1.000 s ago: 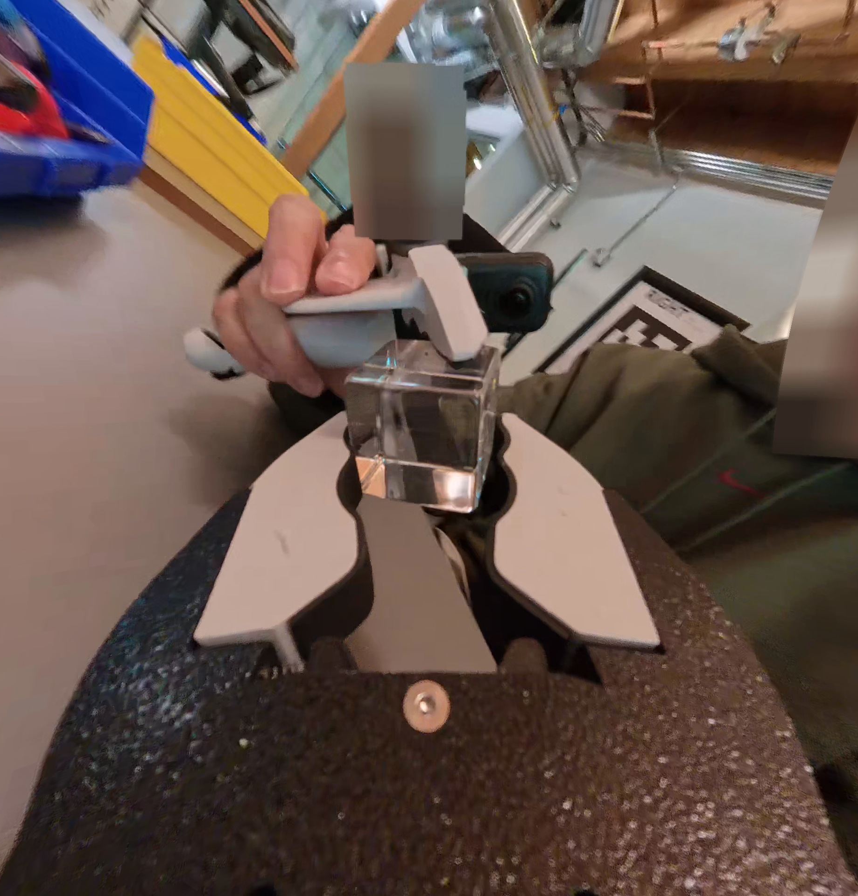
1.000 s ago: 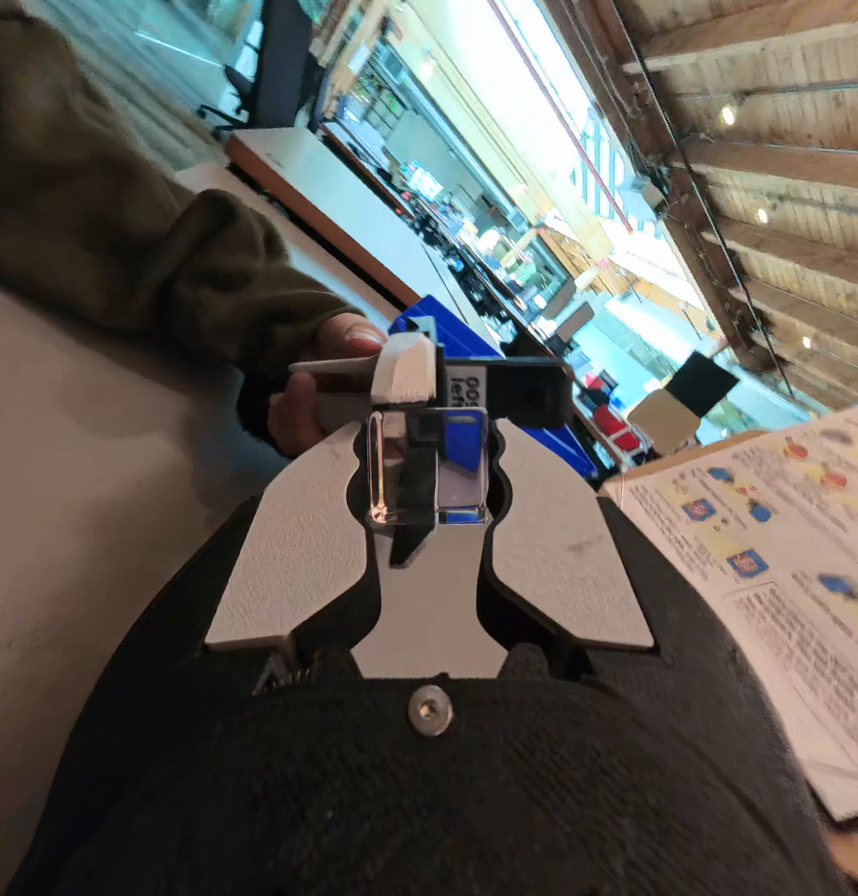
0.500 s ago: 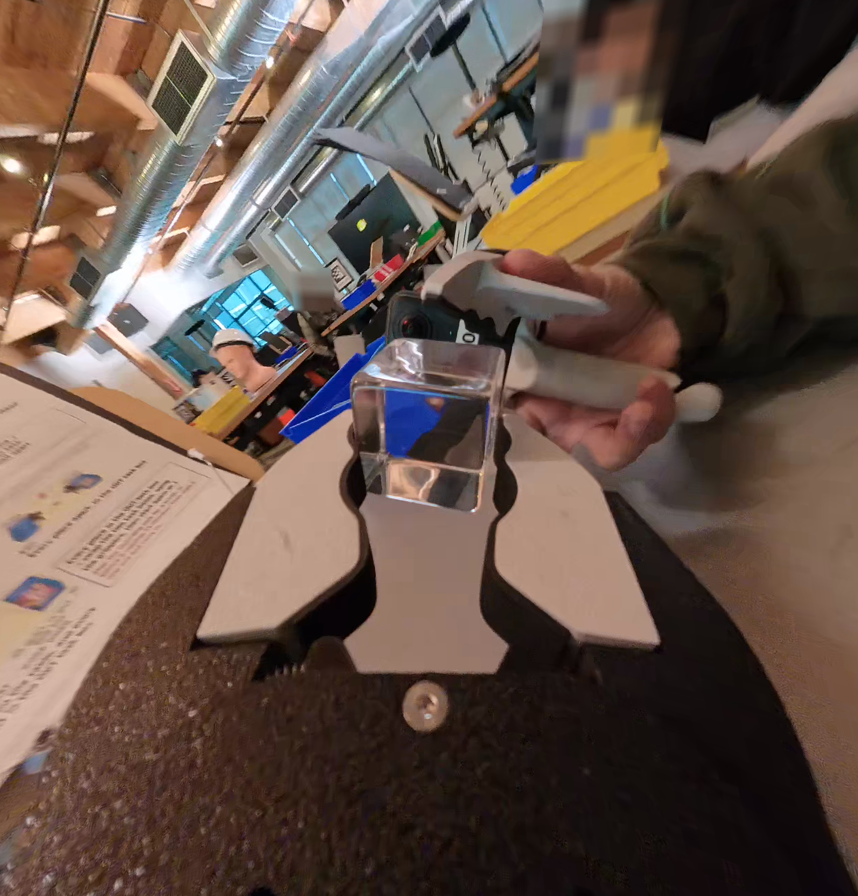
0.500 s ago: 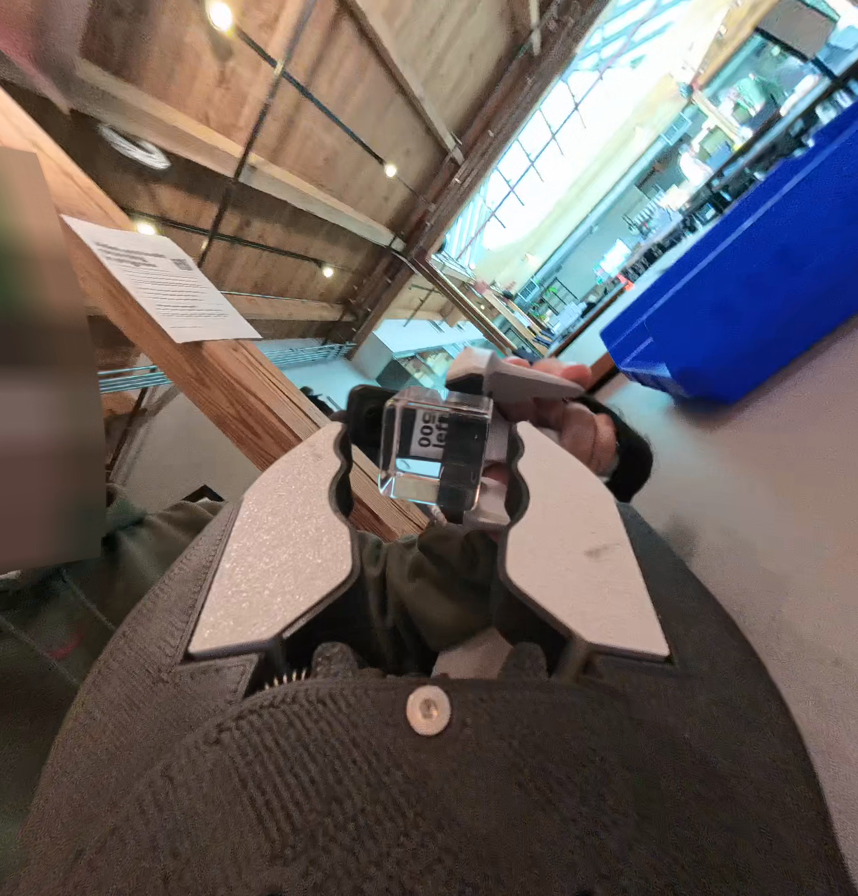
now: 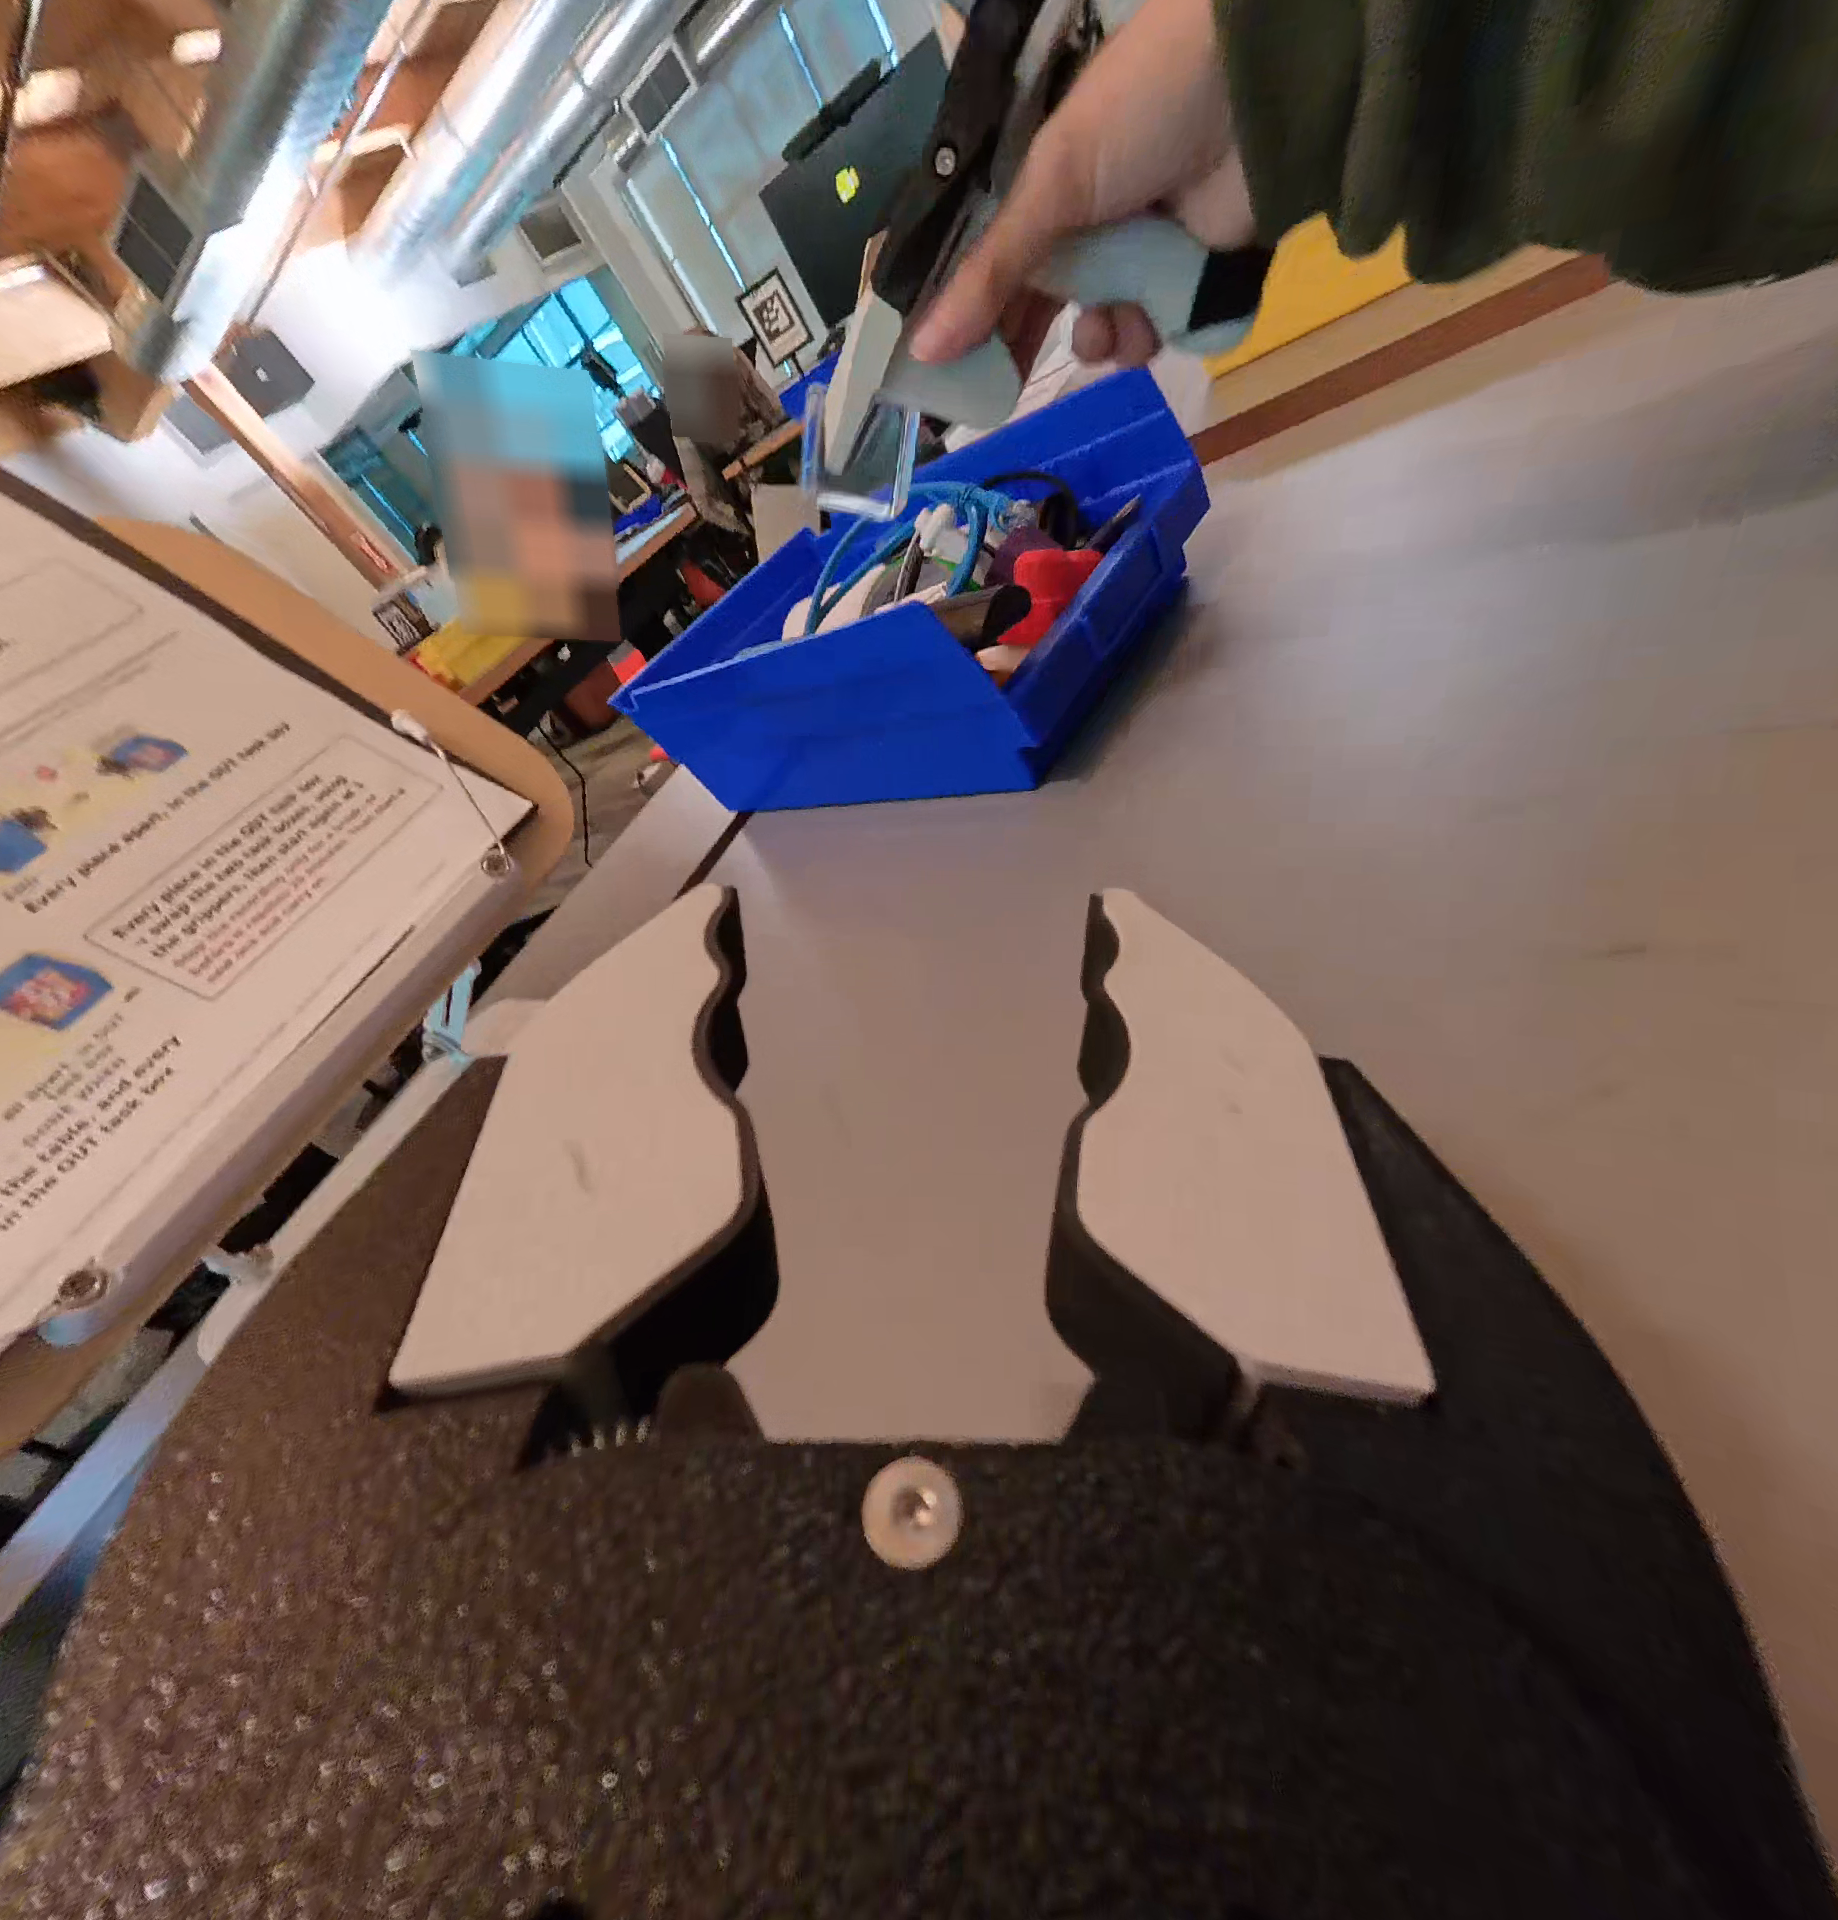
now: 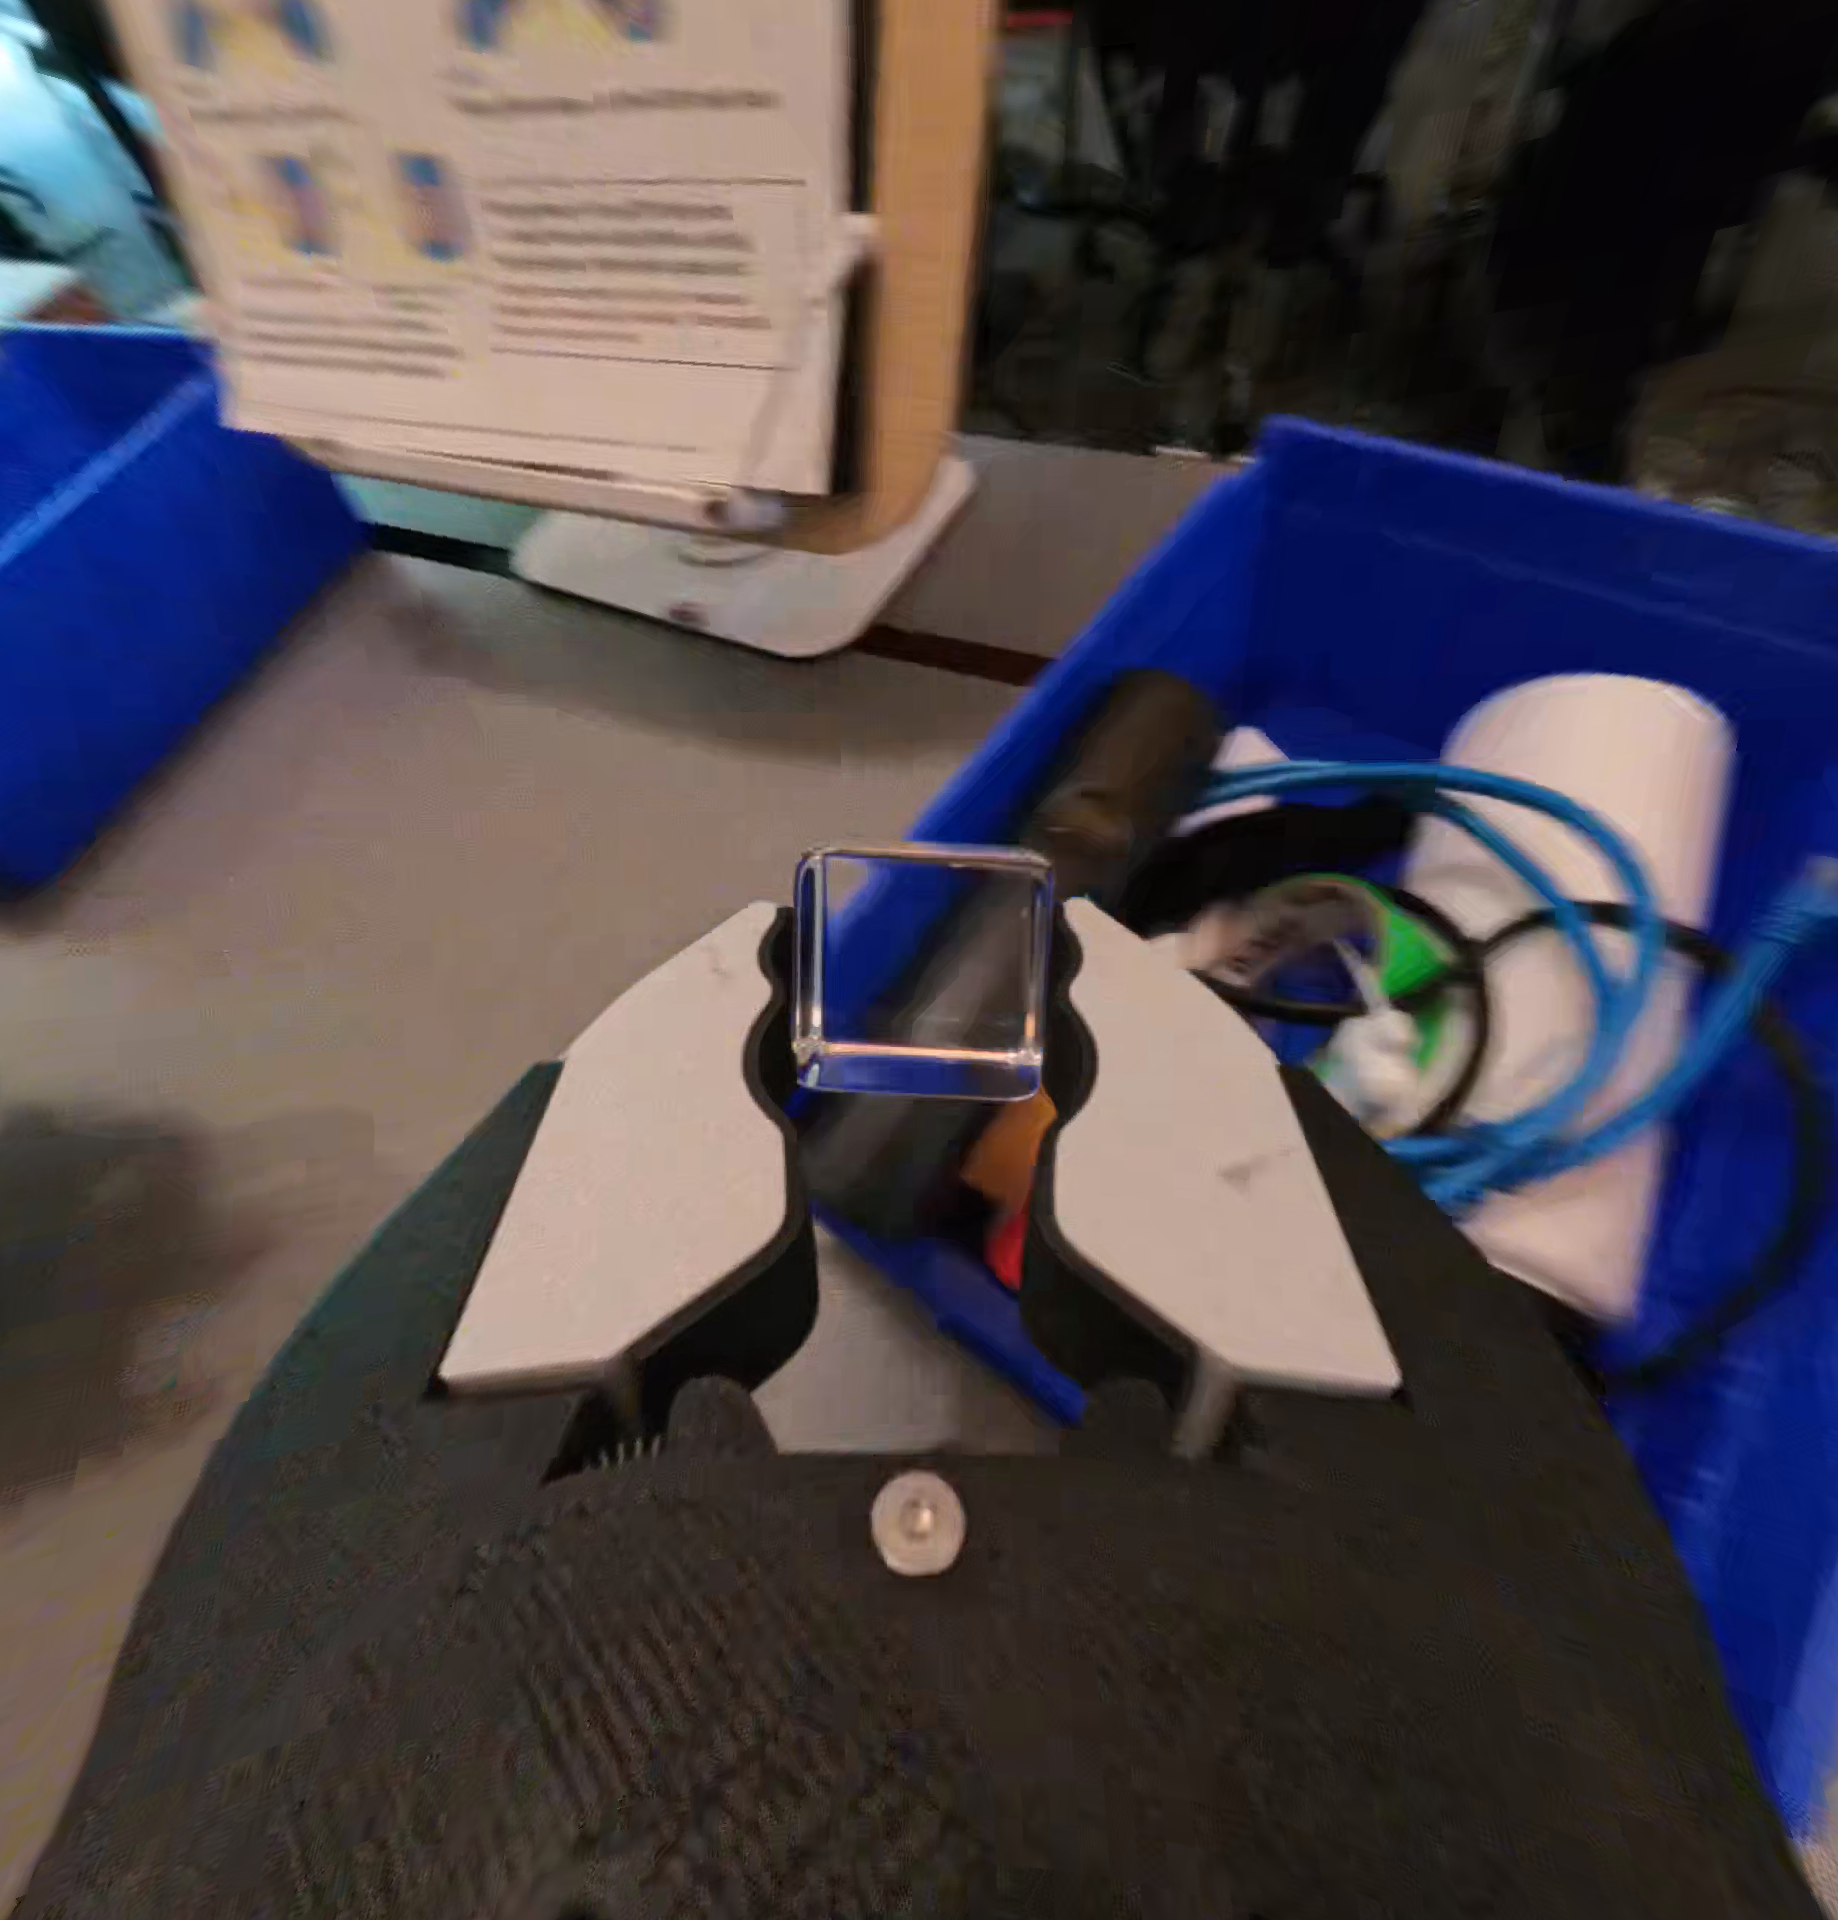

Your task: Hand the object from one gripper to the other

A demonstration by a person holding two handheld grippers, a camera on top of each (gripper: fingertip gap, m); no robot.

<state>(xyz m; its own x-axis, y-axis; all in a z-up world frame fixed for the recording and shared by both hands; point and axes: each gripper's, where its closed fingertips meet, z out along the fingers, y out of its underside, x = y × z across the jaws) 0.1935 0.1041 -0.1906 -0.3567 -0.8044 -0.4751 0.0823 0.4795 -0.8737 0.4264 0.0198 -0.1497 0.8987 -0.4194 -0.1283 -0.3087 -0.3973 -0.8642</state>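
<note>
A clear cube (image 6: 920,982) sits clamped between the fingertips of my right gripper (image 6: 920,935), held above the near edge of a blue bin (image 6: 1497,582). In the left wrist view the right gripper (image 5: 863,416) shows far off above that bin (image 5: 842,707), held by a hand, with the clear cube (image 5: 858,462) at its tips. My left gripper (image 5: 910,925) is open and empty, low over the grey table (image 5: 1466,779), well short of the bin.
The blue bin holds a blue cable (image 6: 1580,935), a white roll (image 6: 1590,831), a red piece (image 5: 1050,582) and other small parts. A printed sheet on a wooden stand (image 5: 198,904) stands to the left. A second blue bin (image 6: 94,582) sits at the left. My right fingertips sit around 25 cm from my left ones.
My left gripper has let go of the cube and opened. My right gripper has carried the cube away to above the blue bin. Both views have swung round.
</note>
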